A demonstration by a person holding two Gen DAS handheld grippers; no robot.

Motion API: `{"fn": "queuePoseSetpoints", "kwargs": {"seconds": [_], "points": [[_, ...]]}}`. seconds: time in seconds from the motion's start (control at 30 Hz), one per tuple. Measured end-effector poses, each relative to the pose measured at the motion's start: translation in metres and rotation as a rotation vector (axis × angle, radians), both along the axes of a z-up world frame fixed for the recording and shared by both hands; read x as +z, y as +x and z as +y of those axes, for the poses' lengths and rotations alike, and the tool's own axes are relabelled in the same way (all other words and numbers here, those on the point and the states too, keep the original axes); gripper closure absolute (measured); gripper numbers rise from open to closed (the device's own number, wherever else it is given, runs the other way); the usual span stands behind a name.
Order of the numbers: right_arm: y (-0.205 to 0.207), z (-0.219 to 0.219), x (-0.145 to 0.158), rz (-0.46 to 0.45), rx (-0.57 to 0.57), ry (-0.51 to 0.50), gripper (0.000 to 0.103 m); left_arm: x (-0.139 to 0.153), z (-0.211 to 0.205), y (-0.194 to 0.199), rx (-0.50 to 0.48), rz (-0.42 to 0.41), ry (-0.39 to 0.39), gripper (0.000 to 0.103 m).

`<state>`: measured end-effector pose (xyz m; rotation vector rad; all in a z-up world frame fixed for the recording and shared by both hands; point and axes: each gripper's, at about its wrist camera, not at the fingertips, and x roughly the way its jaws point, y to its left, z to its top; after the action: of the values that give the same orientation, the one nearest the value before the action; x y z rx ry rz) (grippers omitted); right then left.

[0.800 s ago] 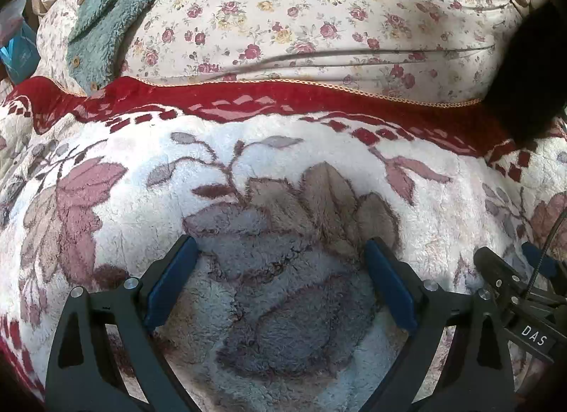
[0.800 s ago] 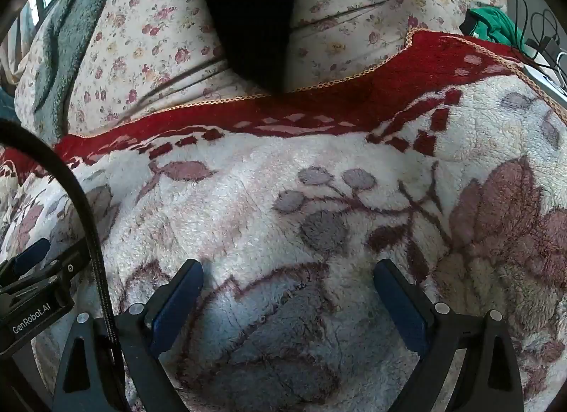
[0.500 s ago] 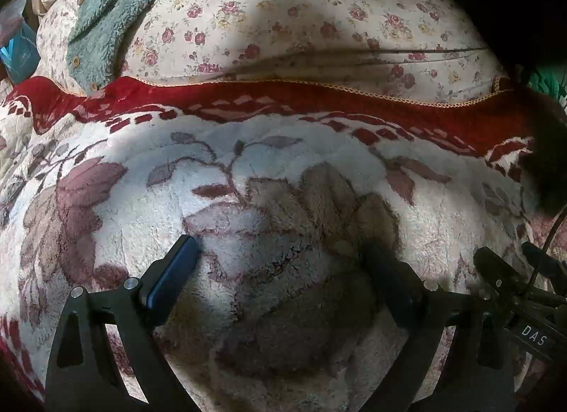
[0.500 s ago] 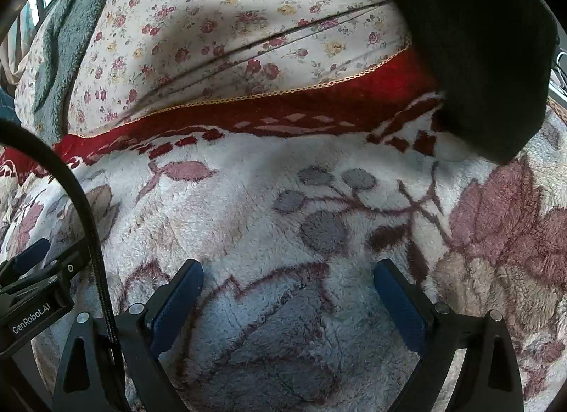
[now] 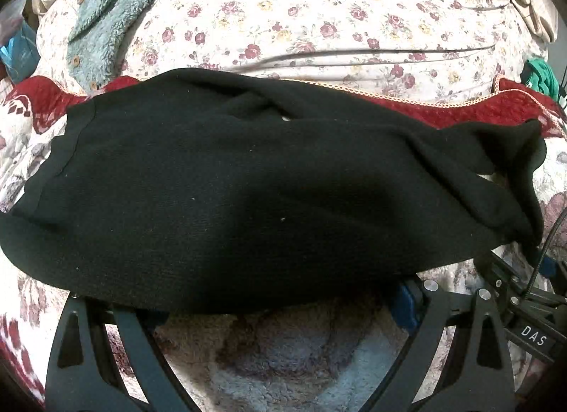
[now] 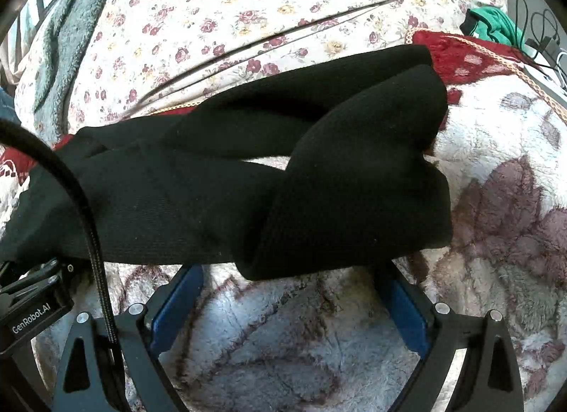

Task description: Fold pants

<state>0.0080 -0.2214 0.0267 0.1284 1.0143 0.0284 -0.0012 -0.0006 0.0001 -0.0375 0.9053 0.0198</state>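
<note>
Change: black pants (image 5: 248, 192) just landed crumpled on the blanket (image 6: 283, 341).
My left gripper (image 5: 280, 302): spread, empty.
My right gripper (image 6: 288, 291): spread, empty.
Meaning: folding can start; flatten first.

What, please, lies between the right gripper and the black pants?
Only bare fleece blanket: in the right wrist view the right gripper stands open, its tips just under the near edge of the pants.

Black pants (image 5: 248, 185), crumpled, lying crosswise on fleece; legs apparently twisted over each other.
</note>
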Motion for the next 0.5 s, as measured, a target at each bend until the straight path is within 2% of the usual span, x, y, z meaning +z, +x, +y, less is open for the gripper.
{"fn": "queuePoseSetpoints", "kwargs": {"seconds": [0.5], "points": [[-0.0011, -0.0015, -0.0004, 0.003, 0.002, -0.004, 0.005, 0.0014, 0.0017, -0.0022, -0.018, 0.010, 0.006, 0.007]]}}
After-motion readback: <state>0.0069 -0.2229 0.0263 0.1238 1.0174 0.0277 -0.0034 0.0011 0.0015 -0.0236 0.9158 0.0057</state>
